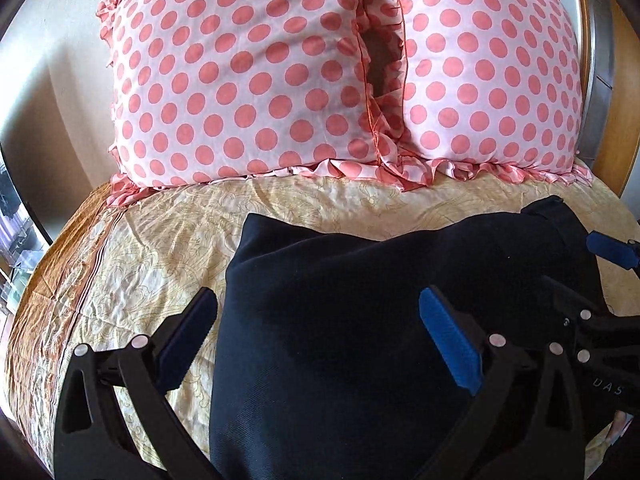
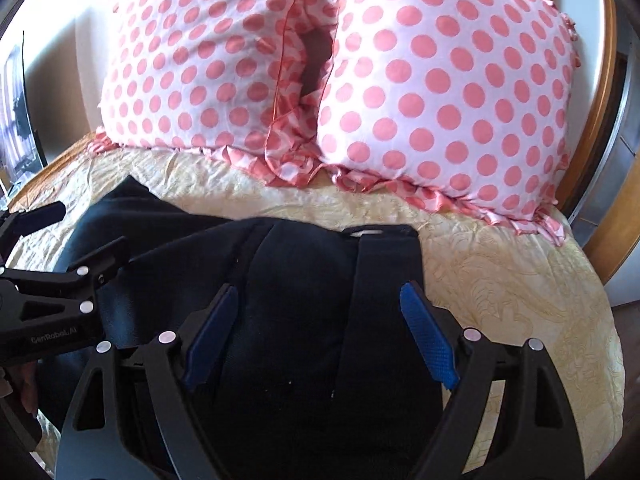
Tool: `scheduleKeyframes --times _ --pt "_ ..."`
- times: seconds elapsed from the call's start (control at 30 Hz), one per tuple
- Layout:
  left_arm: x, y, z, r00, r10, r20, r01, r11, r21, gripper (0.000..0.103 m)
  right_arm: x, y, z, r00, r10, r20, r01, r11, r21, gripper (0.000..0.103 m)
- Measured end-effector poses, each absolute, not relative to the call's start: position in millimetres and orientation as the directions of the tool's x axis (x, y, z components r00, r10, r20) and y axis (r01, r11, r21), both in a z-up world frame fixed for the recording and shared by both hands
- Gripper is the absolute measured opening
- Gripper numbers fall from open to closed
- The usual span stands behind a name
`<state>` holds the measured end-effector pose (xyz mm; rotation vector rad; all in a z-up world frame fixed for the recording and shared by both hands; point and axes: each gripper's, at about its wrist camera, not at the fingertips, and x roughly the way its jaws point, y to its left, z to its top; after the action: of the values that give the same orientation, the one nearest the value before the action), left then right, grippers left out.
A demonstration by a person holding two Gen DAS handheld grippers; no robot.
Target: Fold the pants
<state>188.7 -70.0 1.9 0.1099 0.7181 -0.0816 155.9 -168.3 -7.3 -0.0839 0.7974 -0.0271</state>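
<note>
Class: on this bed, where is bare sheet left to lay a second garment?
Free: the sheet left of the dark pants, below the left pillow; also right of the pants, under the right pillow. Crowded: the middle, where the pants lie.

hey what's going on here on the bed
A person is folding dark pants on a bed with a yellow patterned cover, using a handheld gripper in each hand. The left gripper and right gripper both hang open above the pants, gripping nothing. The pants lie bunched in a compact shape, waistband toward two polka-dot pillows at the headboard.
</note>
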Motion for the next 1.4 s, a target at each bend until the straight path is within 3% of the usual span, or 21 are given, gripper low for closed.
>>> scheduleKeyframes --times 0.07,0.33,0.5,0.7,0.83,0.97,1.07,1.2,1.27,1.4 --pt "193 -70 -6 0.731 -0.023 -0.682 0.104 0.991 0.078 0.101 161 -172 -21 0.651 -0.036 -0.758 -0.012 0.998 -0.058 0.085" --pt "203 -65 -24 0.683 -0.030 -0.730 0.093 0.995 0.046 0.101 163 -177 -24 0.638 -0.024 -0.770 0.003 1.000 -0.029 0.092" --pt "188 -54 -12 0.688 -0.083 -0.721 0.122 0.993 0.002 0.101 132 -186 -10 0.695 0.006 -0.719 0.009 1.000 0.017 0.091" --pt "140 -53 2 0.724 -0.167 -0.669 0.207 0.978 -0.020 0.101 73 -168 2 0.759 -0.027 -0.651 -0.049 0.994 -0.099 0.091" --pt "112 -57 0 0.738 -0.189 -0.648 0.235 0.972 -0.016 0.101 53 -166 3 0.773 0.018 -0.635 -0.078 0.995 -0.066 0.091" --pt "104 -61 -15 0.703 -0.221 -0.677 0.262 0.964 -0.043 0.101 52 -165 -7 0.751 0.035 -0.660 -0.082 0.996 -0.041 0.091" --pt "105 -67 -29 0.693 -0.182 -0.698 0.257 0.966 0.003 0.101 59 -165 -27 0.693 0.021 -0.720 -0.062 0.998 -0.031 0.092" --pt "105 -67 -31 0.693 -0.180 -0.698 0.254 0.967 0.003 0.101 57 -164 -28 0.699 0.012 -0.715 -0.046 0.999 -0.028 0.092" --pt "104 -65 -30 0.696 -0.186 -0.694 0.257 0.967 -0.002 0.101 56 -168 -25 0.702 0.033 -0.711 -0.051 0.999 -0.004 0.091" --pt "99 -58 -26 0.695 -0.209 -0.688 0.255 0.966 -0.037 0.101 49 -215 -3 0.750 0.100 -0.654 0.044 0.979 0.201 0.090"
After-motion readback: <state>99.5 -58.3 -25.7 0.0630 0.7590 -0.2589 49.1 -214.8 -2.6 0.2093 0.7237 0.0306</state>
